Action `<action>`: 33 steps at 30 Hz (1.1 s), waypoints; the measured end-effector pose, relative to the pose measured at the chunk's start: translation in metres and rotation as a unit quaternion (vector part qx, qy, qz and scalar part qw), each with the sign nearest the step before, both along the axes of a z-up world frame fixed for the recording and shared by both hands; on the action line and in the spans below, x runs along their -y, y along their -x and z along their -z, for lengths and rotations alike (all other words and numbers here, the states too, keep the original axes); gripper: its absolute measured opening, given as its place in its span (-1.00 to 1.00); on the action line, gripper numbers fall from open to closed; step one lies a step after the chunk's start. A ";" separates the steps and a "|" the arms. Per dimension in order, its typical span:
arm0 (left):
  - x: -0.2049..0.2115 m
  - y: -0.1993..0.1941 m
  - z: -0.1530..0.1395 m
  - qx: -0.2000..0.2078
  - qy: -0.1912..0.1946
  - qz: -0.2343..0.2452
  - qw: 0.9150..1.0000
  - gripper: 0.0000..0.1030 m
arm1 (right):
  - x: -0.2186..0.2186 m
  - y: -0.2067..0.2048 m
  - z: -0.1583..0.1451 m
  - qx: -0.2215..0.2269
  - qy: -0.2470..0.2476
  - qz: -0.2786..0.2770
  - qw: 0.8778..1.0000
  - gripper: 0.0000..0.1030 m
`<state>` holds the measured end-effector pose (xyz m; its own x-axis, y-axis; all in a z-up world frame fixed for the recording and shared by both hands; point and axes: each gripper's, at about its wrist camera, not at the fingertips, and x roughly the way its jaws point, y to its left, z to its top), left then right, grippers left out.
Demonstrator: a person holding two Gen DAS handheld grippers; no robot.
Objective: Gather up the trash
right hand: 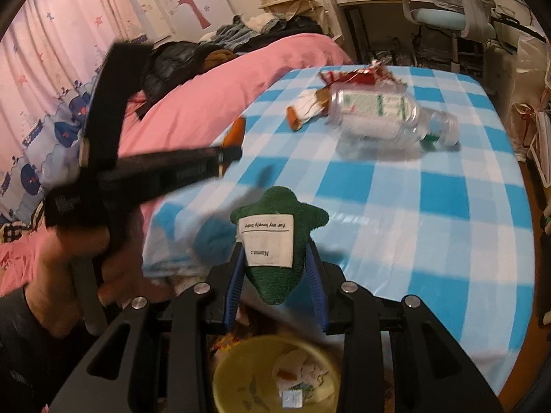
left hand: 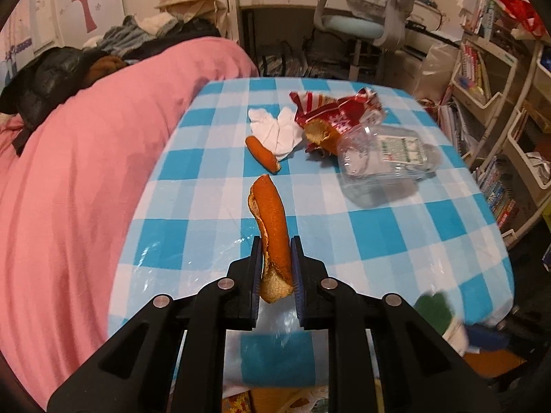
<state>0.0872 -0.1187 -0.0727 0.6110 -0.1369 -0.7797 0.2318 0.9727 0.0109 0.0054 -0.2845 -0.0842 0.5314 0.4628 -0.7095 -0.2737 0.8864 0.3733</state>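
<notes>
Right, we have the left gripper (left hand: 274,241) clamped on a long strip of orange peel (left hand: 270,220); both pads press its sides and the strip sticks up past the fingertips toward 12 o'clock, clear of the blue-and-white checked tablecloth (left hand: 396,237).

Past it at 12 o'clock a second, smaller orange peel piece (left hand: 262,153) lies on the cloth, touching a crumpled white tissue (left hand: 275,129). At 1 o'clock of that sits a torn red-and-white snack wrapper (left hand: 339,110) with another peel piece (left hand: 320,134) tucked against it, and a clear plastic bottle (left hand: 382,158) lies on its side just beside the wrapper. A pink blanket (left hand: 86,172) fills the 9 o'clock side.

In the right wrist view, the right gripper (right hand: 275,251) is closed on a green plush item (right hand: 275,241) with a white name label (right hand: 267,241); the blue pads touch both its sides.

Below it, at 6 o'clock, a yellow bin (right hand: 227,375) holds some scraps. The left gripper (right hand: 231,153) shows blurred at 10 o'clock, a bit of orange at its tip, with a hand (right hand: 74,268) on its handle. The bottle (right hand: 382,117) lies at 1 o'clock on the cloth.
</notes>
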 end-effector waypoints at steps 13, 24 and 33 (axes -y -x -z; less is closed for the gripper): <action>-0.023 0.080 -0.019 0.005 0.011 0.031 0.999 -0.71 | -0.049 0.071 0.050 -0.074 0.046 -0.055 0.995 -0.28; -0.029 0.148 0.044 -0.137 0.006 0.048 0.989 -0.70 | -0.006 0.086 0.019 0.008 0.052 0.092 0.994 0.21; -0.019 0.175 0.041 -0.111 -0.025 0.066 0.991 0.22 | 0.019 0.099 -0.031 0.124 0.035 0.169 0.977 0.66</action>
<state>-0.0879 -0.0998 -0.1133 0.4029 -0.1622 -0.9008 0.3589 0.9333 -0.0075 -0.0931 -0.3039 -0.0536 0.8051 0.1863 -0.5631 -0.0355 0.9628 0.2679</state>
